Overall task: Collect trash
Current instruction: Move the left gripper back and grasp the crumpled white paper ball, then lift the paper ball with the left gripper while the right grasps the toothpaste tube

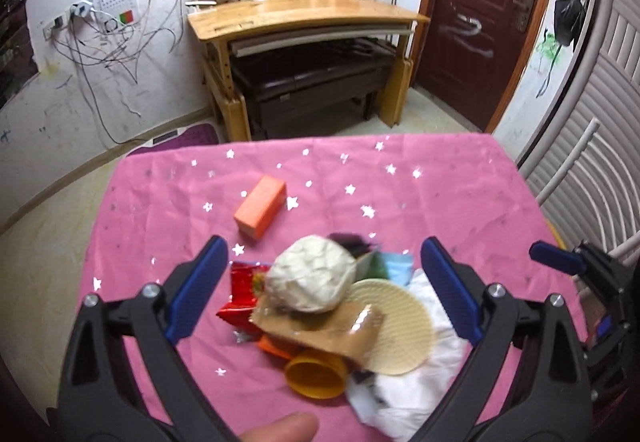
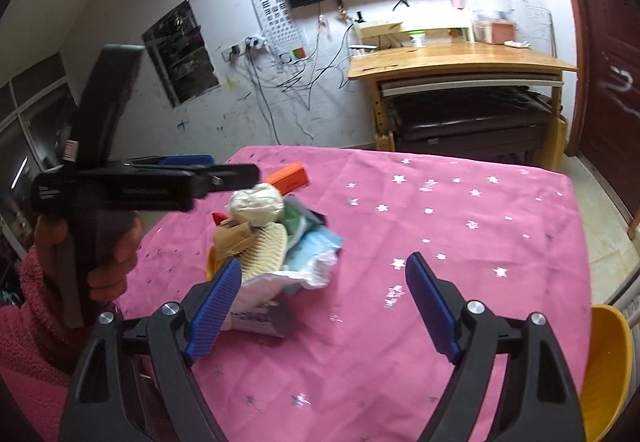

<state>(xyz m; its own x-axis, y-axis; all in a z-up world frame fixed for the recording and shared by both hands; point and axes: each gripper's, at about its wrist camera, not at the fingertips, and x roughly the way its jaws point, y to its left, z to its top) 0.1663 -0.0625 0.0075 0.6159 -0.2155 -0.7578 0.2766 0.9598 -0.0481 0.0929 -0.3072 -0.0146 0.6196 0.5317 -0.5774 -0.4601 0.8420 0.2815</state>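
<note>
A heap of trash sits on the pink star-print tablecloth [image 1: 440, 178]: a crumpled white paper ball [image 1: 312, 280] on top, a red foil wrapper [image 1: 240, 294], brown taped cardboard [image 1: 320, 330], a round cream waffle-textured disc [image 1: 396, 326], an orange cup [image 1: 316, 374], white crumpled paper [image 1: 408, 394] and a blue face mask [image 2: 316, 246]. An orange box [image 1: 262, 211] lies apart, farther back. My left gripper [image 1: 322, 288] is open, hovering over the heap, its jaws either side of the paper ball. My right gripper [image 2: 322, 306] is open and empty, right of the heap [image 2: 272, 238].
A yellow bin [image 2: 608, 370] stands at the table's right edge. A wooden desk [image 1: 304, 18] with a dark bench under it is against the far wall, beside a brown door [image 1: 488, 14]. A white radiator [image 1: 592, 130] is on the right.
</note>
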